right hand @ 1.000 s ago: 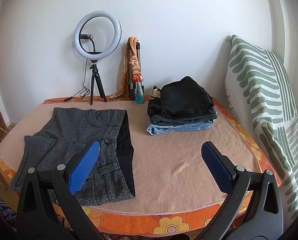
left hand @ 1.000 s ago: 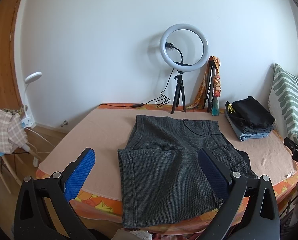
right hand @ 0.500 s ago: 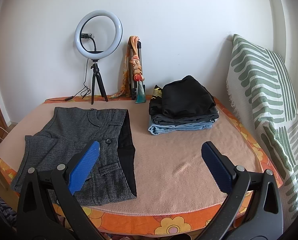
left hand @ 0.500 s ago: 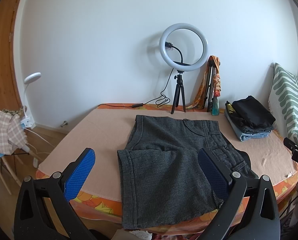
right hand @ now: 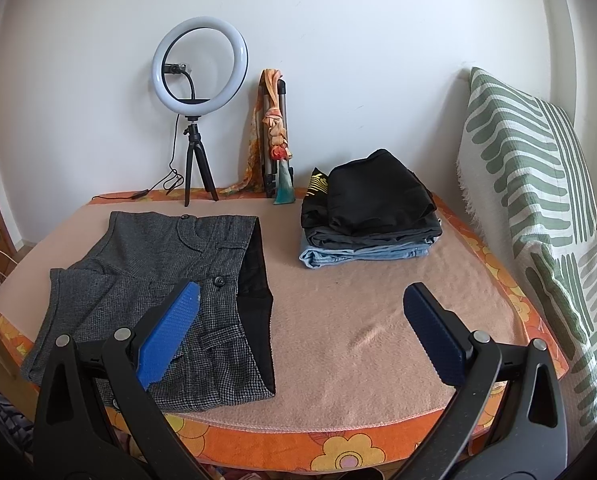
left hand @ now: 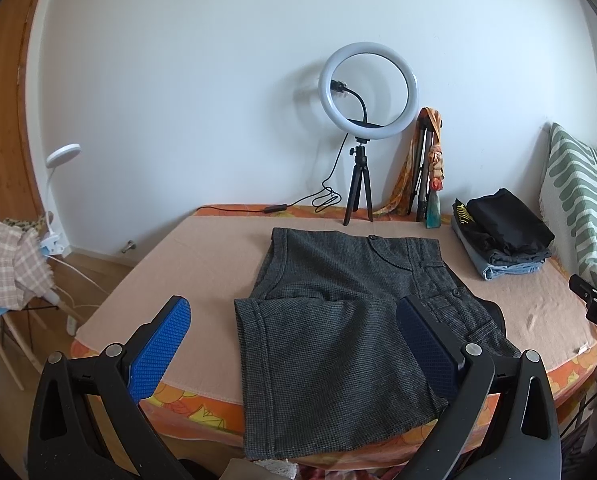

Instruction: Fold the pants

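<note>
Across the bed [left hand: 202, 248], filling the middle of the left view, the grey pants [left hand: 338, 320] lie flat and unchanged over the last second. Both the left gripper [left hand: 294, 344] and right gripper [right hand: 302, 332] hover wide, empty; folding seems not yet begun.

The left hand-held gripper [left hand: 294, 344] covers part of the pants [left hand: 330, 320], whose near hem drops out of sight over the bed [left hand: 202, 256] edge. The yellow print on the folded black garment [right hand: 316, 188] is unreadable.
</note>
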`<state>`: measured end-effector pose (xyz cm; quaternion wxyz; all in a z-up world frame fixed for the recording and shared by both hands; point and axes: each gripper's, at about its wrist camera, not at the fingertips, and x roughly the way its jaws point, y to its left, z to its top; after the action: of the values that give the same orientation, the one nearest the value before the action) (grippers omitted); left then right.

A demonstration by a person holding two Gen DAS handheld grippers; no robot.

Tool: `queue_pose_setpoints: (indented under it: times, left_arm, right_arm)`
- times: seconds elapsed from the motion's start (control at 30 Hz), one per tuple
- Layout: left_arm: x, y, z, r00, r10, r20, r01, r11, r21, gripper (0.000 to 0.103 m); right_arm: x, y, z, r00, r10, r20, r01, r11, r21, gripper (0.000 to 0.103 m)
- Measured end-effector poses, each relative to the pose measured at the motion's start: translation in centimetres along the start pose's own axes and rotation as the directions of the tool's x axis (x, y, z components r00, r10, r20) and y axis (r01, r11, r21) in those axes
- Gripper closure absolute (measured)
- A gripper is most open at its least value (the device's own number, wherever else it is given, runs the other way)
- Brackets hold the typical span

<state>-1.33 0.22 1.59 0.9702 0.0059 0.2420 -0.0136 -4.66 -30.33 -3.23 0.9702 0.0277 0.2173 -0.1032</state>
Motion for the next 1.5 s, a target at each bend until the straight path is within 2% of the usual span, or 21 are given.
queue_pose_setpoints:
  times: [0.43, 0.67, 0.87, 0.97, 1.07, 1.13, 1.27, 1.4, 1.5]
  left_arm:
    - [0.8, 0.1, -0.2, 1.0, 0.004, -0.014, -0.004, 1.0, 0.007, 0.001]
    - [1.8, 0.6, -0.4, 0.999, -0.004, -0.039, 0.005, 1.0, 0.023, 0.001]
    - [3.1, 1.6, -0.6, 0.997, -0.018, -0.081, 0.023, 0.998, 0.056, 0.001]
    - [3.7, 2.2, -0.9, 0.995, -0.049, -0.092, 0.057, 0.994, 0.088, 0.001]
    - [4.1, 2.6, -1.6, 0.989, -0.112, -0.1, 0.124, 0.985, 0.12, 0.001]
    - [4.5, 2.4, -2.3, 0.981, -0.144, -0.128, 0.164, 0.974, 0.159, 0.004]
    - [5.3, 1.6, -4.0, 0.966, -0.171, -0.194, 0.219, 0.941, 0.259, 0.017]
    - [6.0, 1.0, -5.5, 0.929, -0.23, -0.29, 0.316, 0.901, 0.298, 0.028]
    - [6.1, 0.1, -6.6, 0.913, -0.235, -0.333, 0.353, 0.866, 0.355, 0.034]
  right_arm:
    - [1.0, 0.4, -0.2, 1.0, 0.012, -0.012, -0.012, 1.0, -0.005, 0.0]
    - [1.8, 0.4, -0.3, 0.998, 0.043, -0.034, -0.044, 0.999, -0.008, 0.0]
    - [2.7, 1.0, 0.0, 0.995, 0.08, -0.061, -0.084, 0.994, -0.064, 0.0]
    - [3.3, 1.3, -0.1, 0.989, 0.119, -0.091, -0.128, 0.986, -0.103, 0.0]
    - [4.0, 1.7, -0.4, 0.981, 0.149, -0.124, -0.168, 0.973, -0.159, 0.0]
    - [4.6, 2.0, -0.8, 0.973, 0.176, -0.148, -0.203, 0.961, -0.19, 0.0]
    - [5.5, 2.8, -1.9, 0.948, 0.253, -0.191, -0.295, 0.924, -0.242, 0.0]
    - [5.9, 4.5, -3.3, 0.914, 0.308, -0.262, -0.387, 0.856, -0.342, 0.0]
    - [6.1, 5.9, -4.5, 0.889, 0.325, -0.324, -0.442, 0.793, -0.419, 0.0]
